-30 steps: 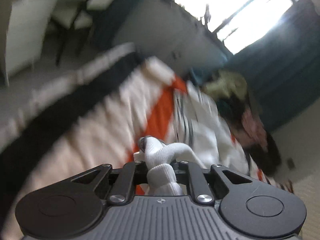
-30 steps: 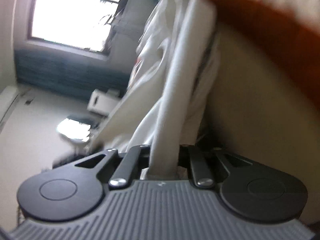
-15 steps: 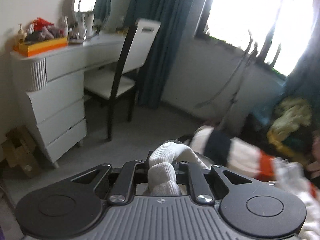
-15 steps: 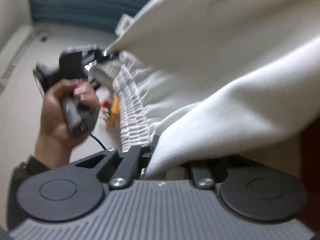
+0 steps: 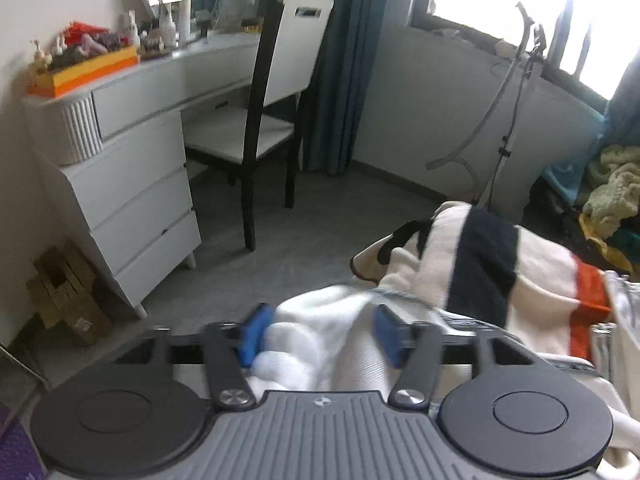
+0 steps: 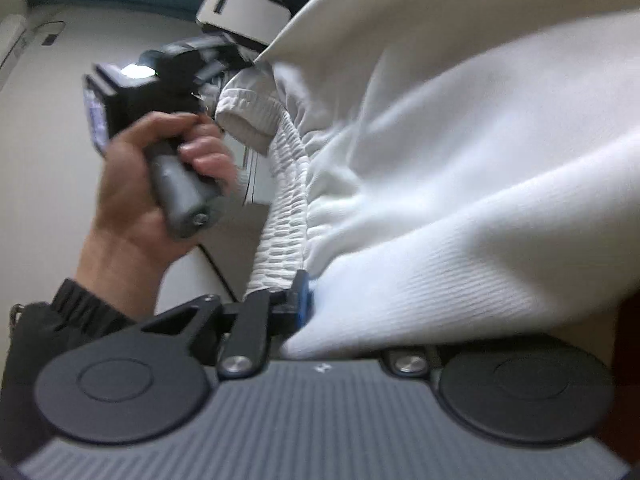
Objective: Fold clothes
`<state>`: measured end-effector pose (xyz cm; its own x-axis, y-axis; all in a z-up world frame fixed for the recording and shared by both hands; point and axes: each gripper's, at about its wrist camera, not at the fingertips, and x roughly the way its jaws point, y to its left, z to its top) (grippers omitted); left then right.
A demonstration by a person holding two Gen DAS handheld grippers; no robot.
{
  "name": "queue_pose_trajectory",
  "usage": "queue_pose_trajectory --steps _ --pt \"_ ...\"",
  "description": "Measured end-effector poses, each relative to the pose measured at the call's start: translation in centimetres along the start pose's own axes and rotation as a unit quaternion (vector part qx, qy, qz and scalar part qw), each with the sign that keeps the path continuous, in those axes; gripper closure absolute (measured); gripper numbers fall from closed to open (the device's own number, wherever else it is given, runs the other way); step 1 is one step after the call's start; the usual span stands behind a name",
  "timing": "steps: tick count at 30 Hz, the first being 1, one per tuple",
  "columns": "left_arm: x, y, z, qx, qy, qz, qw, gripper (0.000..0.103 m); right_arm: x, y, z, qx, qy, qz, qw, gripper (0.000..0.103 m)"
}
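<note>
Left gripper has its blue-padded fingers spread wide, and a bunched white garment sits loose in the gap between them, not pinched by either pad. The cloth bulges up from about 6 o'clock and spills off toward 3 o'clock.

Over on the right gripper I can only see one blue finger pad, at about 9 o'clock of the fabric. The other one is buried under cloth, so can't tell if it's clamped or just draped over. The same white garment fills everything from 12 to 3 o'clock, with its ribbed cuff lying right over the finger area and a gathered elastic waistband running up toward 11 o'clock.

Further out in the right view, at 9 to 10 o'clock, the person's left hand grips the other gripper's handle.

Past the left fingers: a striped blanket (cream, black, orange) on the bed at 2 o'clock, a white-and-black chair at 12, a white dresser at 10, and a cardboard box on the floor at 9.
</note>
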<state>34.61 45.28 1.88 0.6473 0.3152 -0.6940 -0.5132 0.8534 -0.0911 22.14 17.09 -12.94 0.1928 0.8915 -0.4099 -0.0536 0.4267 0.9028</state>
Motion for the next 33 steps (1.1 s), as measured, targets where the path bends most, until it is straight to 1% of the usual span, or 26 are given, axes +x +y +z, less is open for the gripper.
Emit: queue_pose_trajectory --steps 1,2,3,4,5,7,9,12,15,18,20,22,25,27,29,31,33 --pt "-1.7 -0.2 -0.2 0.003 -0.011 -0.002 0.9999 0.024 -0.3 0.2 -0.4 -0.001 0.012 0.000 1.000 0.066" --pt "-3.3 -0.5 -0.4 0.006 -0.020 -0.005 0.9998 0.022 -0.6 0.3 -0.8 -0.002 0.023 0.001 1.000 0.054" --pt "-4.9 -0.8 -0.6 0.010 -0.029 -0.009 0.9995 0.021 -0.9 0.5 -1.2 -0.003 0.035 0.001 0.999 0.022" --pt "-6.7 -1.2 -0.9 0.014 -0.037 -0.013 0.9991 0.021 -1.5 0.9 -1.8 -0.013 0.037 -0.002 0.999 0.010" --pt "-8.4 -1.6 -1.3 0.018 -0.045 -0.017 0.9987 0.021 -2.1 1.3 -2.4 -0.023 0.039 -0.005 0.999 0.010" --pt "-11.8 -2.6 -2.4 0.028 -0.062 -0.029 0.9972 0.021 -3.7 2.2 -3.7 -0.049 0.025 -0.011 0.998 0.011" --pt "-15.3 -4.0 -3.8 0.043 -0.074 -0.048 0.9952 0.020 -5.8 3.0 -4.8 -0.079 0.013 -0.013 0.997 0.012" --pt "-20.3 -6.5 -6.8 0.061 -0.092 -0.078 0.9907 0.020 -9.3 3.9 -5.0 -0.119 -0.027 -0.044 0.992 0.012" --pt "-24.6 -9.3 -10.4 0.070 -0.110 -0.117 0.9845 0.020 -14.8 3.8 -5.1 -0.166 -0.089 -0.082 0.979 0.012" --pt "-28.0 -13.1 -14.7 0.088 -0.115 -0.155 0.9774 0.018 -21.1 2.7 -5.8 -0.208 -0.156 -0.120 0.958 0.012" --pt "-29.9 -15.6 -17.7 0.096 -0.114 -0.192 0.9700 0.018 -25.6 1.8 -6.5 -0.233 -0.201 -0.145 0.940 0.012" --pt "-31.8 -17.8 -20.7 0.101 -0.116 -0.223 0.9626 0.018 -29.5 0.9 -7.1 -0.265 -0.243 -0.171 0.917 0.012" --pt "-33.5 -20.6 -24.8 0.104 -0.126 -0.249 0.9547 0.017 -35.8 -0.8 -8.4 -0.309 -0.316 -0.211 0.872 0.012" --pt "-34.4 -22.2 -27.1 0.112 -0.131 -0.265 0.9488 0.017 -38.3 -2.0 -9.2 -0.326 -0.350 -0.232 0.847 0.012" --pt "-34.8 -23.9 -29.1 0.128 -0.134 -0.264 0.9467 0.017 -40.5 -3.0 -9.9 -0.334 -0.385 -0.256 0.821 0.012" --pt "-35.3 -25.5 -30.8 0.145 -0.148 -0.258 0.9435 0.017 -41.9 -3.8 -10.1 -0.339 -0.410 -0.260 0.806 0.012" --pt "-35.6 -26.4 -32.1 0.158 -0.162 -0.252 0.9409 0.017 -42.5 -4.7 -10.0 -0.341 -0.425 -0.252 0.799 0.012"
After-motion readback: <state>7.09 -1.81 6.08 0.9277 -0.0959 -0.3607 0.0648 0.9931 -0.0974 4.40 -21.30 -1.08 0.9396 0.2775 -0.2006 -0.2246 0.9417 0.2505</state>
